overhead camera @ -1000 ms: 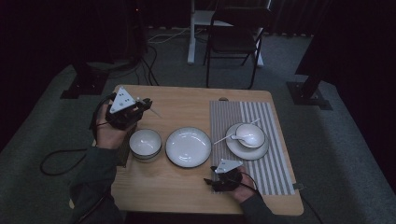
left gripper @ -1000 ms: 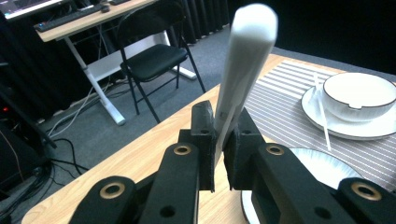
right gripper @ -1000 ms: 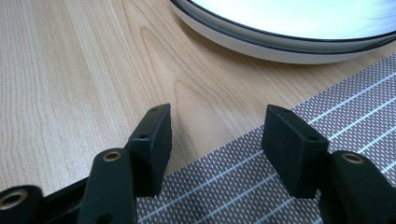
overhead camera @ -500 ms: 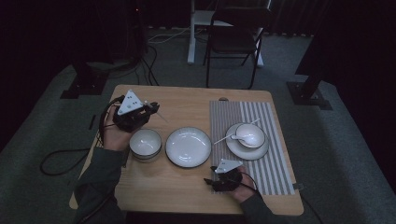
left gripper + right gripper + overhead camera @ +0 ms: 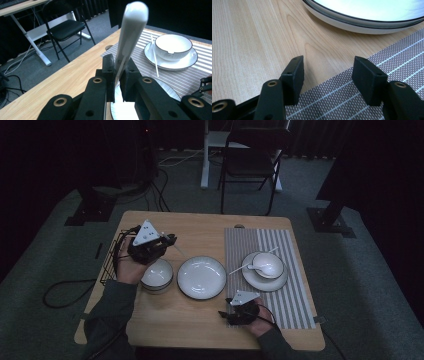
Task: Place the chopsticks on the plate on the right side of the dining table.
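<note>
My left gripper (image 5: 166,241) hovers over the far rim of a small white bowl (image 5: 156,274) at the table's left. It is shut on a white spoon (image 5: 175,249) whose handle sticks out past the jaws. In the left gripper view the spoon handle (image 5: 130,32) rises between the closed jaws of my left gripper (image 5: 117,65). My right gripper (image 5: 227,312) rests low at the table's near edge, open, with nothing between its jaws. In the right gripper view my right gripper (image 5: 328,72) straddles the edge of the striped mat (image 5: 352,100).
A white plate (image 5: 202,277) lies at the centre. On the striped mat (image 5: 295,295) a saucer (image 5: 277,282) carries a white bowl (image 5: 267,265) and a thin white utensil (image 5: 235,270). A wire basket (image 5: 111,262) hangs off the left edge. A chair (image 5: 250,165) stands beyond the table.
My left gripper has shifted a little to the right with the spoon, closer over the small bowl. The right gripper has stayed put.
</note>
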